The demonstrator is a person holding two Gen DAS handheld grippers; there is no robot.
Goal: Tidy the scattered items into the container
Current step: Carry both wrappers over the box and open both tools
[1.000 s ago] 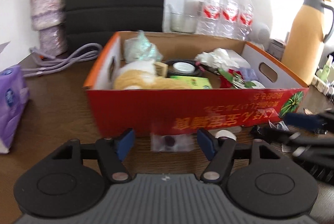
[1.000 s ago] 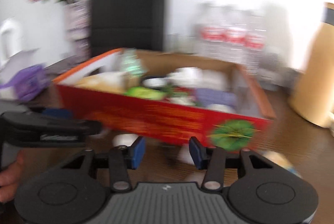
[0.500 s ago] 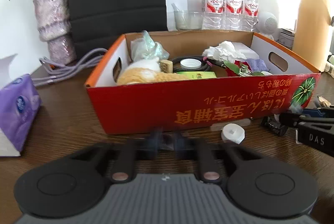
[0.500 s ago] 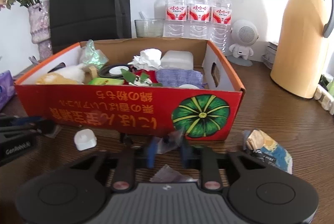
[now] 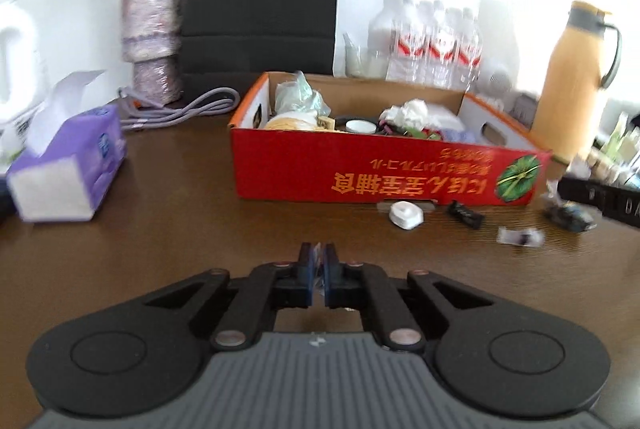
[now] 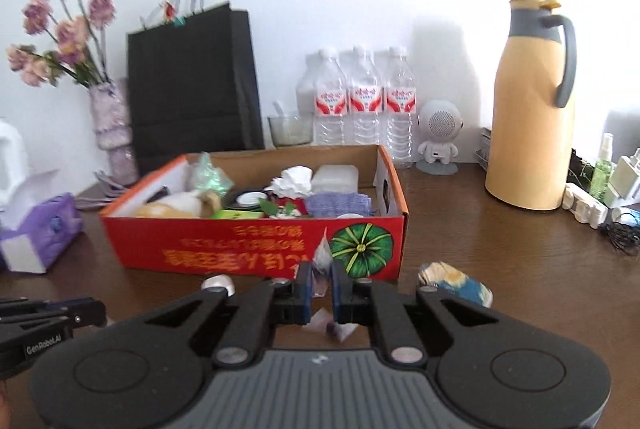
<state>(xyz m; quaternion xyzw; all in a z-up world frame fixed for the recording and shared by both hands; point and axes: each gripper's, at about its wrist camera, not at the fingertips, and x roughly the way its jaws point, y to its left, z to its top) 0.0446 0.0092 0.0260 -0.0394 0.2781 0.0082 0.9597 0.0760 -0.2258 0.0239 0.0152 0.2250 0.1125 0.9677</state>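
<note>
The red cardboard box (image 5: 400, 173) stands on the brown table and holds several items; it also shows in the right wrist view (image 6: 248, 253). My left gripper (image 5: 318, 257) is shut on a small clear packet (image 5: 319, 249), lifted and short of the box. My right gripper (image 6: 319, 275) is shut on a clear plastic wrapper (image 6: 322, 257) in front of the box. On the table by the box lie a white cap (image 5: 406, 215), a small black piece (image 5: 466, 215), a clear packet (image 5: 520, 237) and a blue-yellow wrapper (image 6: 456, 281).
A purple tissue pack (image 5: 68, 169) lies at the left. A vase of flowers (image 5: 154, 41), a black paper bag (image 6: 192, 85), water bottles (image 6: 360, 101), a small white speaker (image 6: 438, 137) and a yellow thermos (image 6: 528, 117) stand behind the box.
Both grippers closed on small clear packets in front of the box, then pulled back and rose with them. The box now looks farther away in both views.
</note>
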